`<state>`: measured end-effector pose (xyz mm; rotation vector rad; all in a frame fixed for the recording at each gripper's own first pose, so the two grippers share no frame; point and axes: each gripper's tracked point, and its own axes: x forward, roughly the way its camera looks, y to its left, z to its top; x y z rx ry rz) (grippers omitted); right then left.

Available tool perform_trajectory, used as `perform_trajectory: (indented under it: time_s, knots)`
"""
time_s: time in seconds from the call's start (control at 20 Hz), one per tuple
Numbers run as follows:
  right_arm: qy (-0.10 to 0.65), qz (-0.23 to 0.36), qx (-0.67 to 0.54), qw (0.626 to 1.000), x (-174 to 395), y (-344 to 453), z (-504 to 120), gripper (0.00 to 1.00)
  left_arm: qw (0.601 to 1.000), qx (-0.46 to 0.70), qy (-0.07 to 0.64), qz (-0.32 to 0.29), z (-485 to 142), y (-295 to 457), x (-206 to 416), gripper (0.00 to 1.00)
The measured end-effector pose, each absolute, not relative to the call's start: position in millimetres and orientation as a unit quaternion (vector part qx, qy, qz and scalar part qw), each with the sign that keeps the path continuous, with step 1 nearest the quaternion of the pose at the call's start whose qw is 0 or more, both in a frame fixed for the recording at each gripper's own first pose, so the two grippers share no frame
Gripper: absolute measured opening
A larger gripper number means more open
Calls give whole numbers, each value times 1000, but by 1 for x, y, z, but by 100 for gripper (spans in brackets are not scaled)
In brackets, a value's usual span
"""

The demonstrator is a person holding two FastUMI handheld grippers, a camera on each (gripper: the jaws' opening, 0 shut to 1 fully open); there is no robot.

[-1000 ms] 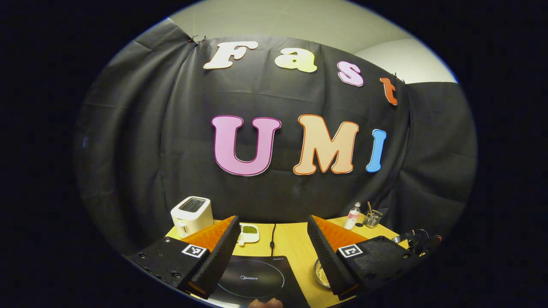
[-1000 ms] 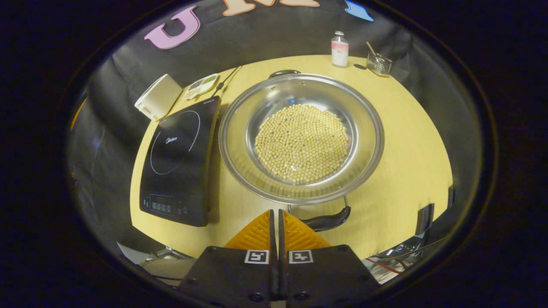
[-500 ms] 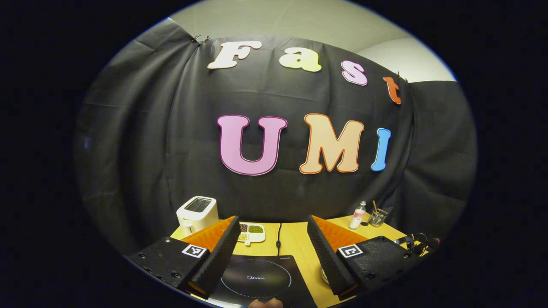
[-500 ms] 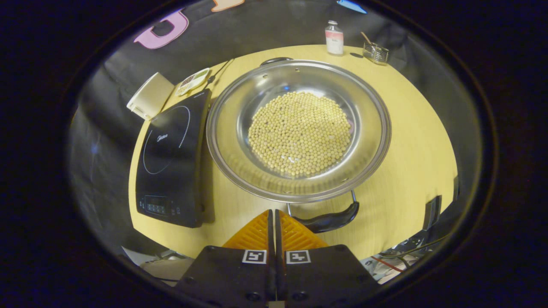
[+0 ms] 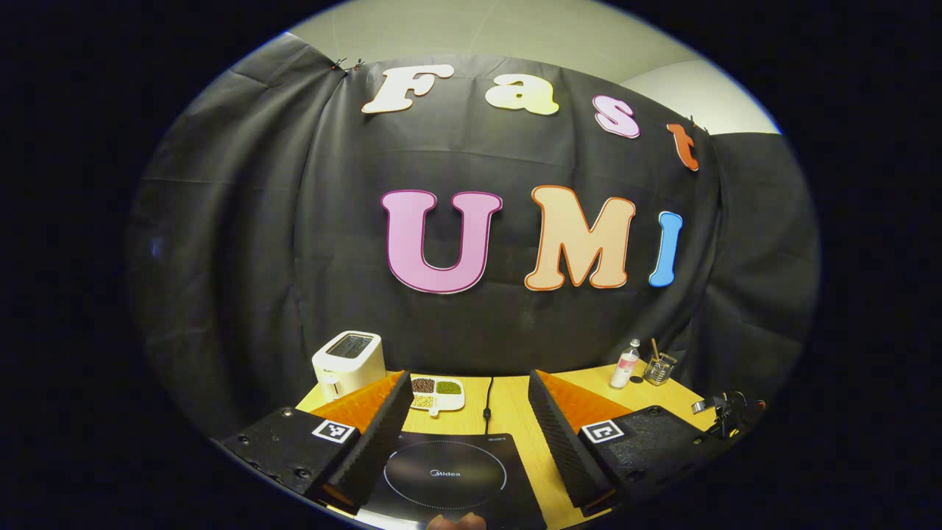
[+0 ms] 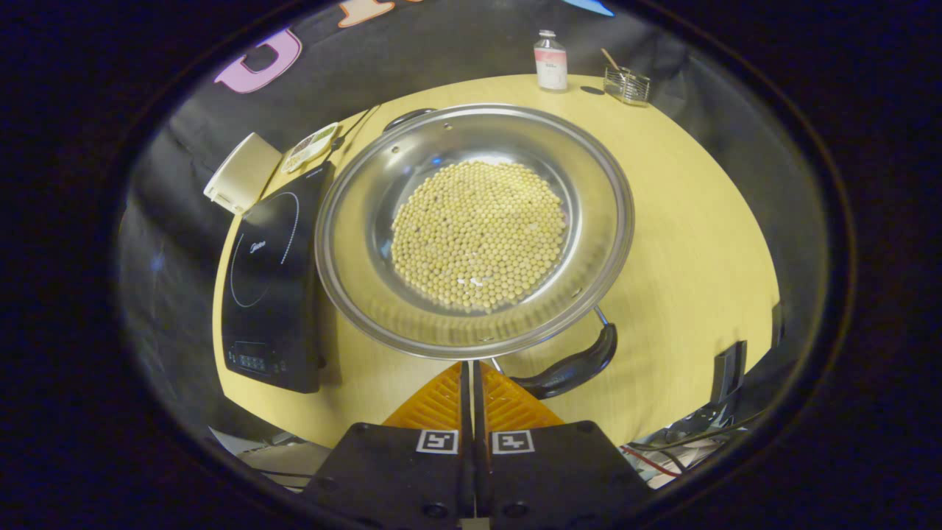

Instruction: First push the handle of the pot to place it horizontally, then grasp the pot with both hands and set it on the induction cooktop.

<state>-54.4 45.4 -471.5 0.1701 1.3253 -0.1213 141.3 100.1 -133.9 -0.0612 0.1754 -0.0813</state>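
1. The wide, shallow stainless-steel pot (image 6: pixel 475 228), its floor covered with pale yellow beans (image 6: pixel 478 234), sits on the light wooden table (image 6: pixel 692 221), just to the right of the flat black induction cooktop (image 6: pixel 268 283) as the right gripper view frames it. It is not on the cooktop.
2. The pot's near black curved handle (image 6: pixel 570 364) points toward the lower right of that view and the far black handle (image 6: pixel 408 118) toward the upper left, so the handle line looks diagonal. I judge the pushing step to be under way, not finished.
3. The right gripper (image 6: pixel 471 368) has its two fingers pressed together with nothing between them, its tips right at the pot's near rim and just beside the near handle; I cannot tell whether they touch it.
4. The left gripper (image 5: pixel 467 412) is spread wide and holds nothing, poised above the cooktop (image 5: pixel 449 478), aimed at the booth's wall.
5. Still to do, by my reading: square the handles, take one in each gripper, lift, and set the pot on the cooktop.
6. Room for moving: the pot's left rim lies close to the cooktop's edge, so the transfer is short. A white toaster (image 6: pixel 243 173) and a white divided dish of beans (image 6: pixel 309 147) stand behind the cooktop; a small clear bottle (image 6: pixel 550 51) and a glass holder (image 6: pixel 627 85) sit well apart at the table's far edge.
7. The table's right side is open, but the near edge is close to the near handle.
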Motion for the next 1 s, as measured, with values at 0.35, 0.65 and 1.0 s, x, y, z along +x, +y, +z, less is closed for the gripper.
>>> perform_trajectory:
  time_s: [0.35, 0.65, 1.0]
  knots:
    - [617, -20, 54, 785, -46, 9, -474, 2, 993, -18, 114, -24, -142, 70, 138, 96]
    - [619, 23, 6, 785, -31, -32, -476, 2, 989, -4, 146, -11, -159, 39, 140, 96]
    - [609, 79, -30, 789, -8, -64, -479, 0, 974, -29, 225, 12, -202, 7, 130, 97]
